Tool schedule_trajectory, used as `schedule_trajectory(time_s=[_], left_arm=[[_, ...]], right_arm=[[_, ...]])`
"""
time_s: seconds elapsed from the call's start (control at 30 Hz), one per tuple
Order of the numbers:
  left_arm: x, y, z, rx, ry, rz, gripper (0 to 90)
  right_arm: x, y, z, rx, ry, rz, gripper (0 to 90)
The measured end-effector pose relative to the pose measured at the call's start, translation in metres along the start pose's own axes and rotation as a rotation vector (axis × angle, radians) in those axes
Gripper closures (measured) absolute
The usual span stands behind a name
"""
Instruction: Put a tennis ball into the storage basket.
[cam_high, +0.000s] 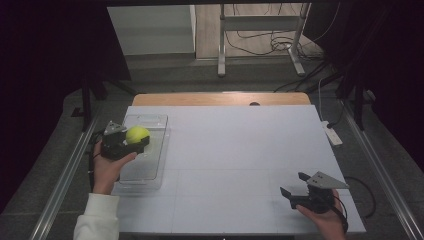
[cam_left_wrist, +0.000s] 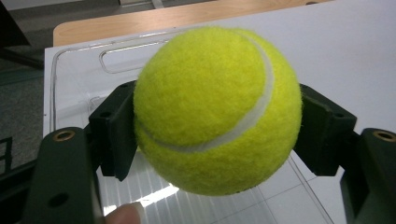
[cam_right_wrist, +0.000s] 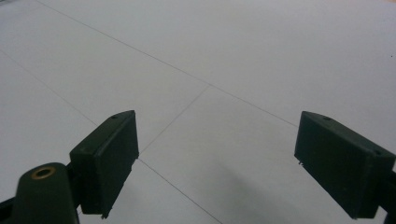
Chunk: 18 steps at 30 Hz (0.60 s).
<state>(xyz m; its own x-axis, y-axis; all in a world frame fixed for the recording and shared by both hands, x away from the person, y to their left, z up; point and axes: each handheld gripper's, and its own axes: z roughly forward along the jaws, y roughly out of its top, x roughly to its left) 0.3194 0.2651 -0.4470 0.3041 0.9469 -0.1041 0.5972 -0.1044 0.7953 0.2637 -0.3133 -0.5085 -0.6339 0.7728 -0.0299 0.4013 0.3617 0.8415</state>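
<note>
Tennis ball held over the clear tray

My left gripper (cam_high: 131, 140) is clamped on the tennis ball (cam_high: 137, 134), both pads squeezing its sides, lifted above the clear tray (cam_high: 155, 121) so it can drop inside; my right gripper (cam_high: 295, 186) rests wide open and empty near the table (cam_high: 240, 150) edge, out of the way

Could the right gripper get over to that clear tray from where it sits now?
Probably yes: the white table top between the right gripper and the clear tray lies bare. But the left gripper, holding the tennis ball, hovers over it.
</note>
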Motion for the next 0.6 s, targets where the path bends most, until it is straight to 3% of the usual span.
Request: schedule_trajectory(time_s=[0.6], left_arm=[[0.0070,-0.0045,0.0056,0.044,0.025,-0.014,26.5]], right_arm=[[0.0001,0.0000,0.0003,0.001,0.002,0.000,14.1]])
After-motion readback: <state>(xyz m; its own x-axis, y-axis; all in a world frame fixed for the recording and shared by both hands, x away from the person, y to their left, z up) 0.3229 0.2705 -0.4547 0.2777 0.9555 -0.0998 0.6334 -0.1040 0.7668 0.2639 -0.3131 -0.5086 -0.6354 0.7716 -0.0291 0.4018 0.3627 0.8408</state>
